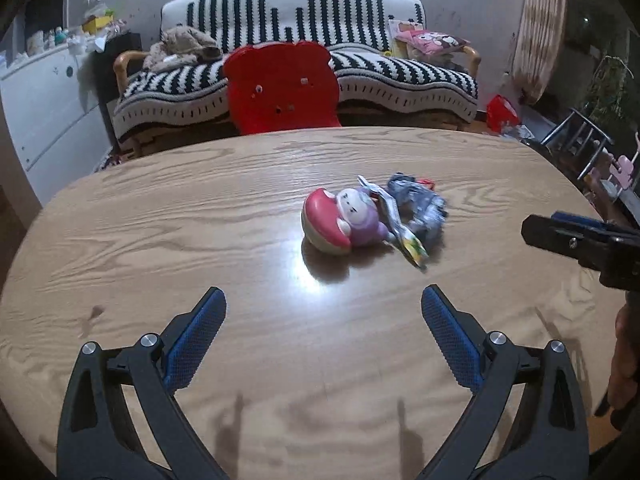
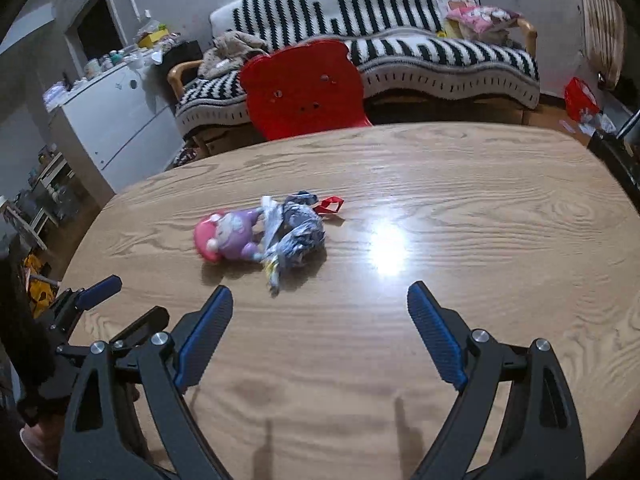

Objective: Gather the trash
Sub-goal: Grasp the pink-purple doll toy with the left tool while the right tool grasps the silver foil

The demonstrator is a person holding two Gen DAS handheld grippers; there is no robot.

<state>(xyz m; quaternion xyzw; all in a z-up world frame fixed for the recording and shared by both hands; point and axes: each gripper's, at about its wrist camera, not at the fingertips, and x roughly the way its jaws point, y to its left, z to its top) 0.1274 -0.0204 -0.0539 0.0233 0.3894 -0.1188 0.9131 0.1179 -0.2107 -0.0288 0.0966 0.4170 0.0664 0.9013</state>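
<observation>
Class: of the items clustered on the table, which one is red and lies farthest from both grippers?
The small red ribbon loop. It peeks out behind the crumpled grey-blue wrapper, on the sofa side; the pink-and-purple toy figure and the wrapper lie nearer.

Your left gripper [image 1: 323, 298] and right gripper [image 2: 320, 294] have black plastic arms, silver round screws and blue textured pads [image 1: 198, 336].

Striped sofa [image 1: 296, 40] behind wooden table [image 1: 200, 208]
</observation>
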